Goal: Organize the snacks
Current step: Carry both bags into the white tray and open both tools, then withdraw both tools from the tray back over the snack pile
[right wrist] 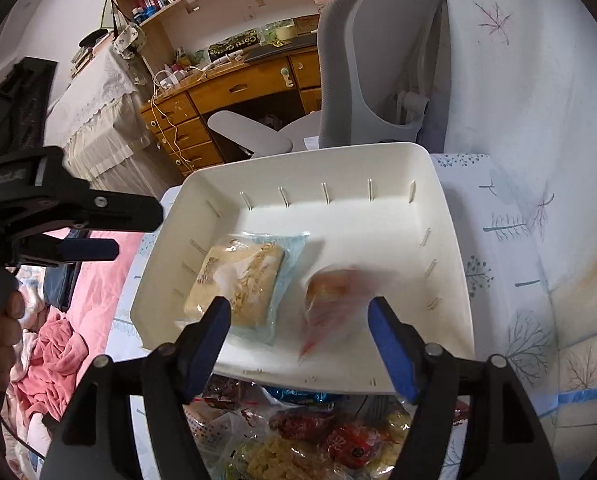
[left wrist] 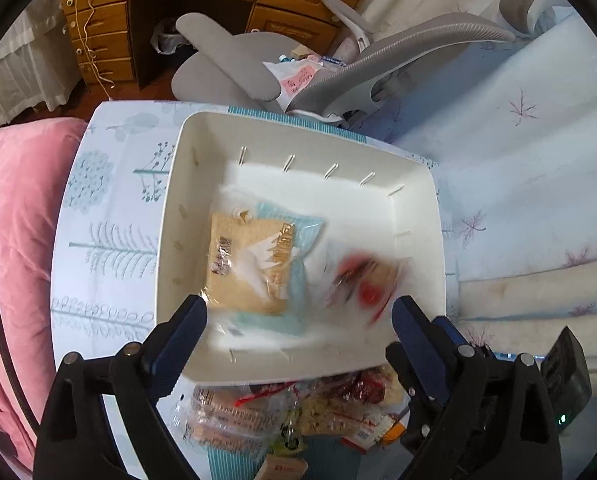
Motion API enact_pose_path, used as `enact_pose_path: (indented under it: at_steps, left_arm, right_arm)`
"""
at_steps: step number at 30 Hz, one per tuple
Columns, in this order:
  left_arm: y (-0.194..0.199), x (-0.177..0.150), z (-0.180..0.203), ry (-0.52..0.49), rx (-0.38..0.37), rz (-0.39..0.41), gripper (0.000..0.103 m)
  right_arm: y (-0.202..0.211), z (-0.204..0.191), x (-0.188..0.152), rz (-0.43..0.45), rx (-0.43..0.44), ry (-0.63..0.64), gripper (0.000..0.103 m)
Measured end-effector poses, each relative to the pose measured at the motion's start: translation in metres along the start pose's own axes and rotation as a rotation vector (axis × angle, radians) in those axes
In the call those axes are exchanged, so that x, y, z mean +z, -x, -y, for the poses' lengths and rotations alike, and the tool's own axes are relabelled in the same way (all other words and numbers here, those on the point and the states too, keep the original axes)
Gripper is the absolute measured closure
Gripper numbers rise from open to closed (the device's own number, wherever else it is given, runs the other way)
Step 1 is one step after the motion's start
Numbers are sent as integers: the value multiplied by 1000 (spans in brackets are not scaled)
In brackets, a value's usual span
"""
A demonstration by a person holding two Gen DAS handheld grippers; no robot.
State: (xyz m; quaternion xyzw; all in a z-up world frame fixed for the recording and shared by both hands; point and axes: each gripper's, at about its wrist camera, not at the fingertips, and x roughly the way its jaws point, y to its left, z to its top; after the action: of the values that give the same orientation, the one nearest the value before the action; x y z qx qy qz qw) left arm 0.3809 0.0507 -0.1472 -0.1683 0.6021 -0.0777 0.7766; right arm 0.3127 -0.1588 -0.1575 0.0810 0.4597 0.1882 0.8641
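White bin (left wrist: pixel 418 200) sits on counter w/ tree-print cloth (left wrist: pixel 110 240). Inside: tan cake pkt in clear/teal wrap (left wrist: pixel 250 264) at bin's left half, blurred red-orange snack pkt (left wrist: pixel 362 280) just right of it, apart. Left claw (left wrist: pixel 298 316) wide open, empty, over bin's near edge. Right claw (right wrist: pixel 300 316) also wide open, holding nothing, red pkt between its tips. Snack pile (right wrist: pixel 298 436) on counter near bin's front wall.

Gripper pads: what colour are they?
Dark blue pads on black arms; clearest in the right wrist view.
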Motion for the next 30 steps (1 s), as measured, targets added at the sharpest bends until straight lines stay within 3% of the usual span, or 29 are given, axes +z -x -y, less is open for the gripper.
enact_pose_path:
  at_steps: [6,10,20,30]
  left_arm:
    - [32,-23,-8,-19,18,22,10]
    - [56,-45,-15,-36,7,41,10]
    - [114,-111,-33,-165,-1,64,10]
    - [153,-179,-54,-266,-30,76,10]
  right_arm:
    - [2,-4,-7,-31,26,-70,31]
    - [14,-2,-26,-45,29,-187,31]
    - [75,-22,-89,23,-29,-380,30]
    - [126,-67,-148,90,-18,-466,30]
